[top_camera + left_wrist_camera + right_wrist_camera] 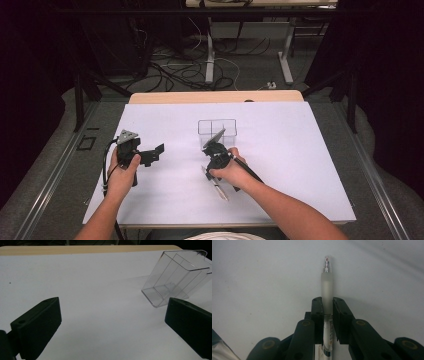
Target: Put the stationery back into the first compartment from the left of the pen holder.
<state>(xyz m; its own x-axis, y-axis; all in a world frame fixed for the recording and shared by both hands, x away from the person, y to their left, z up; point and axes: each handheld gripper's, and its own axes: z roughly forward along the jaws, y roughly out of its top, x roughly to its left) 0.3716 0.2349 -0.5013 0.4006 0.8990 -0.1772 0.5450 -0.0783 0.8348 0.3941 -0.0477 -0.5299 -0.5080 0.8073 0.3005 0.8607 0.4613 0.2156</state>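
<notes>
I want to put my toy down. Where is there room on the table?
Bare sheet lies right of the clear box, and also behind the left hand-held gripper. It is crowded by the right hand-held gripper, shut on a pen.

The tabletop (300, 165) is covered by a plain white sheet, with a strip of pale wood showing along its far edge; a clear plastic box with inner dividers (217, 131) stands upright on it near the middle, its compartments open at the top; a pen (216, 186) lies on the white surface nearer the person, just below the right hand.
</notes>
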